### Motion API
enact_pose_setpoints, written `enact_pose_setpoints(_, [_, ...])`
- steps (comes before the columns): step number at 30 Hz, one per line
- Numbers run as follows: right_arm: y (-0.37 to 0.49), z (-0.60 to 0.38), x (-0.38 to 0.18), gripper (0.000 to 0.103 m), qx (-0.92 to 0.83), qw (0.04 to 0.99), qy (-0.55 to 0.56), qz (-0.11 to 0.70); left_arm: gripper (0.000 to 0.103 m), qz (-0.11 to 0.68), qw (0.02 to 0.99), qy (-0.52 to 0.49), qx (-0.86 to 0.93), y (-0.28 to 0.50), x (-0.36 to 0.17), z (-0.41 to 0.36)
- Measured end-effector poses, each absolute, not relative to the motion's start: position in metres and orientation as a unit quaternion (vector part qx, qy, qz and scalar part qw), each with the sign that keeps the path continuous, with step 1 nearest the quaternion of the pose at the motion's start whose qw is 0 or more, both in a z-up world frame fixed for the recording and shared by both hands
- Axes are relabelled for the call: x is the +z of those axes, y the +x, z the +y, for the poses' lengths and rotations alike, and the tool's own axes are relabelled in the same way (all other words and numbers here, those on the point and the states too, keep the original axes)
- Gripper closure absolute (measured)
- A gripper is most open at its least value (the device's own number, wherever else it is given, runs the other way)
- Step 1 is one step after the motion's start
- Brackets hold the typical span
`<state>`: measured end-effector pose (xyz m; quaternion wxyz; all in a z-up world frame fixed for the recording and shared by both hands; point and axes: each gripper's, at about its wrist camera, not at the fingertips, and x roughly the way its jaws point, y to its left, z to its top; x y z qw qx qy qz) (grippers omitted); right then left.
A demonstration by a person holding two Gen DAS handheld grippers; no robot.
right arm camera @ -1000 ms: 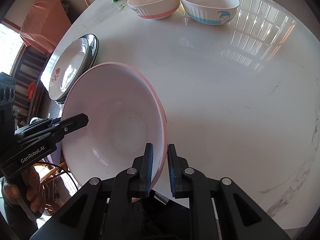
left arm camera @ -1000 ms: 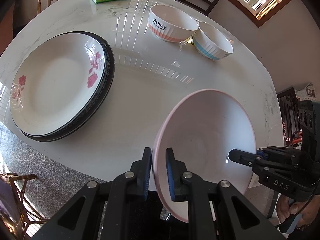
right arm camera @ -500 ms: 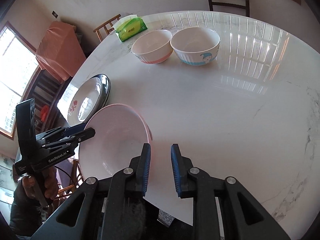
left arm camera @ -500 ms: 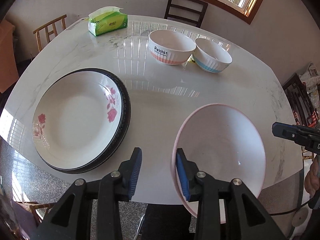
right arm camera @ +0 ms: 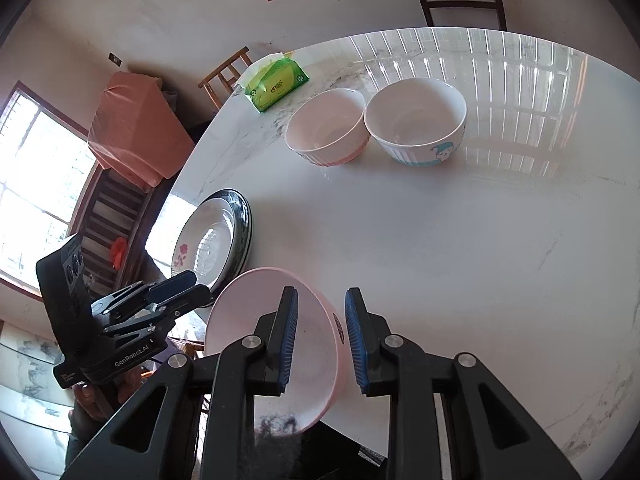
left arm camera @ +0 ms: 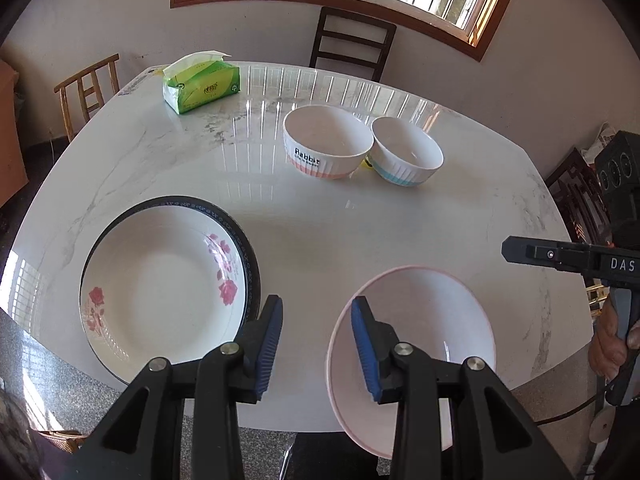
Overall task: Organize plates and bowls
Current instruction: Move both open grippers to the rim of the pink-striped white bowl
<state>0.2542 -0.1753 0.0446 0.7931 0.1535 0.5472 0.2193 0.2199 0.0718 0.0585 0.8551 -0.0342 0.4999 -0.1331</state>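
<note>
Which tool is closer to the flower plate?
Left. The left tool is open right beside the flower plate, one finger at its rim. The right tool is farther off, on the far side of the pink bowl.

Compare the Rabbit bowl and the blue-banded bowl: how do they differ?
Base band: the Rabbit bowl has a pink-orange band, the blue-banded bowl a light blue one.
Markings: the Rabbit bowl carries black lettering, the blue-banded bowl a cartoon figure, seen from the right wrist.
Position: the Rabbit bowl sits nearer the tissue pack.
Shared: both white, ribbed, upright, empty, side by side on the marble table.
</note>
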Motion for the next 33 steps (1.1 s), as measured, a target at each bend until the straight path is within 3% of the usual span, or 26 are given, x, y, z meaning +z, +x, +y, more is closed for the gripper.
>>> enact_pose_setpoints(4, [0.276,-0.171,0.043,0.078,0.215,0.778,0.182,0.562,0.061,0.493,0.861,-0.024,-0.121,0.249,0.074,0.076])
enact_pose_setpoints(11, [0.326,-0.156,0.043,0.078,0.194,0.764,0.197,0.584,0.061,0.515,0.851,0.008,-0.102,0.321,0.075,0.074])
enact_pose_setpoints(21, [0.397,-0.131,0.021,0.078,0.140,0.750,0.195,0.616,0.061,0.557,0.823,0.050,-0.098,0.418,0.047,0.063])
enact_pose_setpoints(33, [0.426,-0.129,-0.012,0.078,0.076,0.740,0.215,0.632,0.061,0.583,0.803,0.064,-0.107,0.478,0.018,0.050])
